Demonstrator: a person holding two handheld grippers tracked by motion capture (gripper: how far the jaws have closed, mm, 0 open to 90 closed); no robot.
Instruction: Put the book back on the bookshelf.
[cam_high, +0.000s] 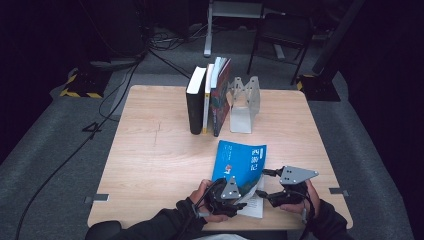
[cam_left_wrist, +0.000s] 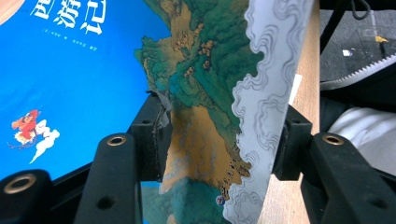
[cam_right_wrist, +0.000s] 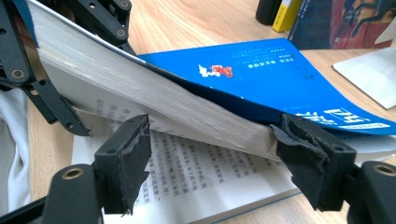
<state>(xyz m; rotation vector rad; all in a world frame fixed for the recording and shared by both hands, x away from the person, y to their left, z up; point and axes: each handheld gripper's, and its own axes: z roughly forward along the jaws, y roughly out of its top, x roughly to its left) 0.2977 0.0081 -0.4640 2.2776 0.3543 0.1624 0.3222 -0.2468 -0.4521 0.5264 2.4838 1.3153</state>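
Observation:
A blue book lies near the table's front edge, its front part raised off an open printed page. My left gripper is at the book's near left corner. In the left gripper view the blue cover is at the left, and a landscape-printed sheet of the book touches both pads of that gripper, which looks shut on it. The right gripper is beside the book's right edge. It stands open, with the lifted page block just beyond its fingers. The left gripper's linkage holds that block up.
Three upright books lean on a metal bookend at the back of the wooden table. Cables run over the grey floor at the left. A chair stands behind the table.

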